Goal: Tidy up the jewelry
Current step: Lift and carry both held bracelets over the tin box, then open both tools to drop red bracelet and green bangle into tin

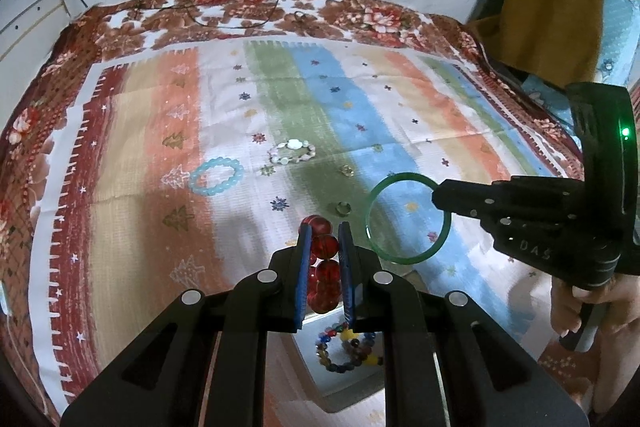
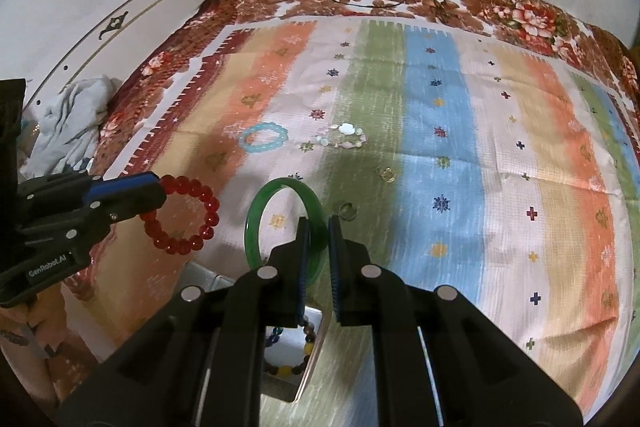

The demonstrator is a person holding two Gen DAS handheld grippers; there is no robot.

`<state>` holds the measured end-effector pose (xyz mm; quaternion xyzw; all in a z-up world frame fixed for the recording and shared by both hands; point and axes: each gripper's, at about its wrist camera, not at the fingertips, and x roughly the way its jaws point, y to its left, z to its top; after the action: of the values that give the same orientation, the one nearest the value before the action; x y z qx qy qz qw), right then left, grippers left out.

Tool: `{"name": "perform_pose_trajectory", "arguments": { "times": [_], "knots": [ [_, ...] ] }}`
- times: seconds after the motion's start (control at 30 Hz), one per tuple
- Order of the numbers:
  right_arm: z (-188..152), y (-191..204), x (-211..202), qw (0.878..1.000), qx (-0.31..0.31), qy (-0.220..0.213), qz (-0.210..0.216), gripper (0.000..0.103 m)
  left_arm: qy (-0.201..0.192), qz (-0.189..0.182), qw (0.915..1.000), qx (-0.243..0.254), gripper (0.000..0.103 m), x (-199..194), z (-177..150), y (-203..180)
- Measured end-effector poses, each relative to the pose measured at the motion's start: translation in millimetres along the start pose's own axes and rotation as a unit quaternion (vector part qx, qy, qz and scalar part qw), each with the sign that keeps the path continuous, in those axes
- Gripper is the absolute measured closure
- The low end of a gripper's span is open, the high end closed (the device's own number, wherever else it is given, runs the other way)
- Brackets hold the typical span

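Low in the left wrist view, centre frame: left gripper point(image 1: 324, 247) clenched on a red bead bracelet point(image 1: 323, 267), beads stacked between the blue pads and lifted off the cloth. Directly beneath, at the bottom edge, a shallow tray point(image 1: 320, 383) holding a mixed-colour bead bracelet point(image 1: 346, 351). Right of centre, right gripper point(image 1: 440, 199) gripping a green bangle point(image 1: 408, 219) by its rim, ring held in the air just beside the left claw. Between the two, a small ring point(image 1: 343, 207) on the cloth; a second small ring point(image 1: 346, 170) a little higher. Mid-frame, a pale blue bead bracelet point(image 1: 216, 175) and a shell bracelet point(image 1: 292, 151), apart from each other. Wide bare stretch of striped cloth point(image 1: 140, 131) to the left and top, bordered by a floral bedspread point(image 1: 360, 11) with black cables point(image 1: 276, 7) trailing across its top edge.

Low centre of the right wrist view: right gripper point(image 2: 318, 247) closed on the green bangle point(image 2: 280, 223), hoop standing upright to the left of the pads. Left edge, left gripper point(image 2: 156, 195) grasping the red bead bracelet point(image 2: 184, 215), loop hanging open toward centre. Bottom centre, tray point(image 2: 308, 379) with the mixed-colour bead bracelet point(image 2: 288, 351) inside, partly hidden by the claw. Upper middle, pale blue bead bracelet point(image 2: 264, 139) and shell bracelet point(image 2: 346, 138) side by side; small rings point(image 2: 347, 210) point(image 2: 386, 174) just right of the claw. Broad open striped cloth point(image 2: 520, 187) across the whole right half.
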<state>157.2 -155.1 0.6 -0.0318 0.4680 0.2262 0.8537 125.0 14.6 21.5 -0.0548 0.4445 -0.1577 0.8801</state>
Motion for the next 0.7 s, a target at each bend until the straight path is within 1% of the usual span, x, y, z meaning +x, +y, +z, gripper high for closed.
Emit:
{"name": "perform_pose_trajectory", "arguments": {
  "times": [0.37, 0.7],
  "knots": [
    [-27, 12, -25, 1.0, -0.01, -0.013, 0.02, 0.092, -0.01, -0.019, 0.9997, 0.009, 0.09, -18, -23, -15],
    [-59, 16, -31, 1.0, -0.012, -0.001, 0.028, 0.092, -0.006, -0.029, 0.9995, 0.015, 0.09, -23, -43, -25]
  ]
}}
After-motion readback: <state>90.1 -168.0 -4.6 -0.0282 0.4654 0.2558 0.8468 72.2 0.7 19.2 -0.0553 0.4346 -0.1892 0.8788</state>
